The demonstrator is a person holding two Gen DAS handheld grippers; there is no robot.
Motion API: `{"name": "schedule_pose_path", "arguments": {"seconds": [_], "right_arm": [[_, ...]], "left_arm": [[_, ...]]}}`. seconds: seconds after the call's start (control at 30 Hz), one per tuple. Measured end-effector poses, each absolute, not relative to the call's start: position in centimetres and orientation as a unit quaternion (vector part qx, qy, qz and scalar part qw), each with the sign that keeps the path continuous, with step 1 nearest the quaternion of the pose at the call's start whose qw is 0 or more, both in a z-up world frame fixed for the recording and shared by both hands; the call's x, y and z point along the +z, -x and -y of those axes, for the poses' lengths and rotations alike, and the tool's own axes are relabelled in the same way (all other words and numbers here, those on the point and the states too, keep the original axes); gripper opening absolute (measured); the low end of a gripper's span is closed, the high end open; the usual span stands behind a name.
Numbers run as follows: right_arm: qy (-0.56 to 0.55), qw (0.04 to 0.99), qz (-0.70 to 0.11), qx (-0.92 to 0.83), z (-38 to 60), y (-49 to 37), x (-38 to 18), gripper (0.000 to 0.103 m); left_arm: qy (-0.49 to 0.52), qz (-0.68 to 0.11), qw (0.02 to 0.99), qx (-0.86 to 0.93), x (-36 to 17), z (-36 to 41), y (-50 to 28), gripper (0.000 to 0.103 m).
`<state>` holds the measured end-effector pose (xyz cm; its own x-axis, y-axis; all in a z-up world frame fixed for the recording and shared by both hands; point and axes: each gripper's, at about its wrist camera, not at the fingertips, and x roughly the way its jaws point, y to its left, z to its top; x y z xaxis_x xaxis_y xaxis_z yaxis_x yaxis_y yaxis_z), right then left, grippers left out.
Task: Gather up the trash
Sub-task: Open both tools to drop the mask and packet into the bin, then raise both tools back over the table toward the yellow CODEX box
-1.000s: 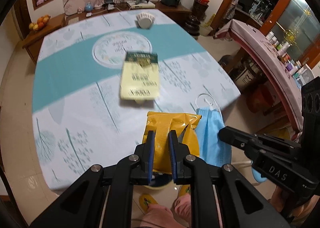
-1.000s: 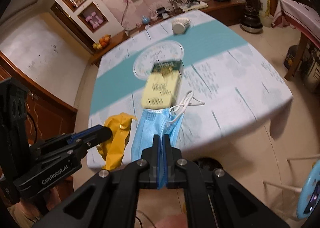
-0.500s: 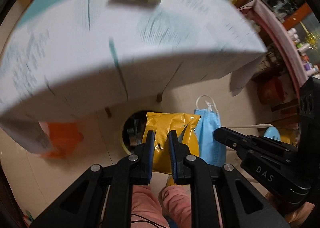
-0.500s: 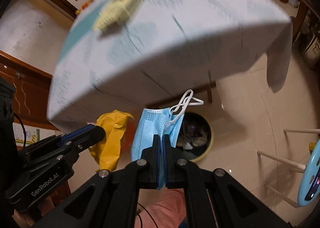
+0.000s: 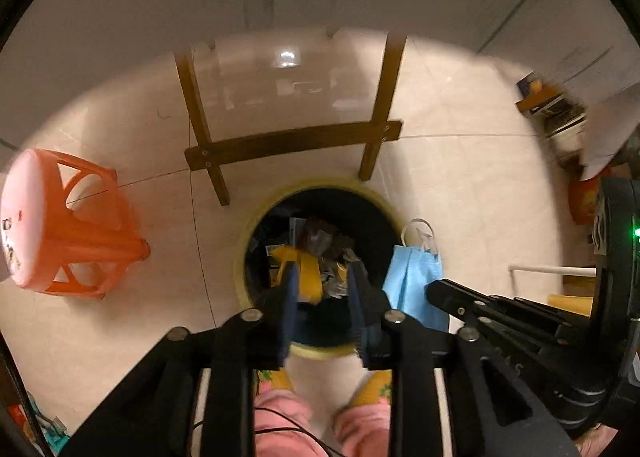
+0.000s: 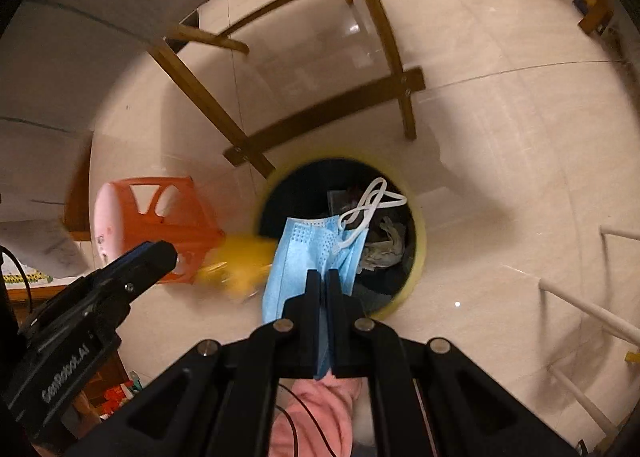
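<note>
A round yellow-rimmed trash bin (image 5: 256,217) with a dark liner stands on the floor under the table; it also shows in the right wrist view (image 6: 420,241). My left gripper (image 5: 322,277) is open above the bin's mouth. The yellow wrapper (image 5: 300,273) is loose between the fingers, dropping into the bin; it is a yellow blur in the right wrist view (image 6: 240,261). My right gripper (image 6: 323,277) is shut on a blue face mask (image 6: 308,253), which hangs over the bin's near rim. The mask also shows in the left wrist view (image 5: 414,285).
An orange plastic stool (image 5: 60,233) stands left of the bin. Wooden table legs and a crossbar (image 5: 292,141) stand just beyond the bin. The tablecloth edge hangs above. My pink-trousered legs and slippers are below. A white rack (image 6: 580,305) is at right.
Both grippers dropped from table height to over the floor bin. My left gripper opened and let the yellow wrapper go. The right gripper still holds the mask.
</note>
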<state>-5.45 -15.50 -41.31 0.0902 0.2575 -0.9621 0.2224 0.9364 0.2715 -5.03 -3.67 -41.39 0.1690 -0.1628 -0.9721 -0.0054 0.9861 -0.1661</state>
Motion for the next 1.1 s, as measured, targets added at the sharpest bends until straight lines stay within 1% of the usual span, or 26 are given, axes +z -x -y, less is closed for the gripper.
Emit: {"name": "schedule_pose_path", "arguments": {"seconds": [0.03, 0.07, 0.1, 0.13, 0.17, 0.2, 0.23, 0.27, 0.33, 0.4, 0.47, 0.6, 0.73, 0.83, 1.03, 1.1], "right_arm": [[-0.176, 0.714, -0.677, 0.016, 15.3, 5.3, -43.0, 0.005], [-0.177, 0.713, -0.679, 0.018, 15.1, 5.3, -44.0, 0.006], [-0.180, 0.711, -0.680, 0.020, 15.0, 5.3, -45.6, 0.006], [-0.179, 0.710, -0.681, 0.018, 15.0, 5.3, -46.3, 0.006], [-0.178, 0.710, -0.681, 0.016, 14.9, 5.3, -47.4, 0.007], [-0.179, 0.708, -0.683, 0.014, 14.8, 5.4, -48.5, 0.008], [-0.181, 0.705, -0.685, 0.013, 14.9, 5.4, -49.1, 0.013], [-0.185, 0.701, -0.688, 0.011, 14.9, 5.7, -49.7, 0.017], [-0.191, 0.697, -0.691, 0.007, 14.9, 5.9, -50.3, 0.029], [-0.193, 0.700, -0.687, 0.004, 14.8, 6.4, -50.2, 0.033], [-0.194, 0.702, -0.686, 0.005, 14.8, 6.6, -49.8, 0.034], [-0.198, 0.705, -0.681, 0.001, 14.8, 7.0, -47.9, 0.034], [-0.204, 0.712, -0.672, -0.005, 15.0, 7.5, -44.5, 0.034], [-0.204, 0.716, -0.667, -0.008, 15.2, 8.1, -40.5, 0.034], [-0.198, 0.727, -0.658, -0.009, 15.5, 9.2, -31.6, 0.034], [-0.187, 0.734, -0.653, -0.008, 15.5, 9.6, -28.3, 0.034]], "left_arm": [[0.063, -0.644, 0.761, -0.050, -42.4, 3.7, 5.1, 0.031], [0.061, -0.645, 0.760, -0.047, -43.5, 3.5, 5.1, 0.039], [0.059, -0.646, 0.760, -0.043, -44.6, 3.4, 5.1, 0.044], [0.057, -0.646, 0.760, -0.040, -45.2, 3.2, 5.1, 0.055], [0.053, -0.645, 0.762, -0.034, -45.9, 3.1, 5.3, 0.061], [0.051, -0.644, 0.763, -0.029, -46.4, 2.9, 5.4, 0.064], [0.051, -0.645, 0.762, -0.027, -46.6, 2.7, 5.5, 0.067], [0.052, -0.647, 0.761, -0.023, -46.8, 2.5, 5.6, 0.071], [0.056, -0.650, 0.758, -0.019, -46.9, 2.0, 5.9, 0.073], [0.060, -0.653, 0.754, -0.019, -46.5, 1.6, 6.0, 0.076], [0.057, -0.653, 0.755, -0.018, -45.7, 1.5, 6.2, 0.085], [0.051, -0.649, 0.759, -0.020, -43.1, 1.6, 6.8, 0.087], [0.054, -0.646, 0.761, -0.026, -38.2, 2.1, 7.7, 0.088], [0.054, -0.642, 0.764, -0.035, -34.2, 2.3, 8.2, 0.088], [0.041, -0.626, 0.777, -0.057, -23.9, 3.2, 9.3, 0.089], [0.037, -0.620, 0.781, -0.063, -21.1, 3.3, 9.5, 0.097]]}}
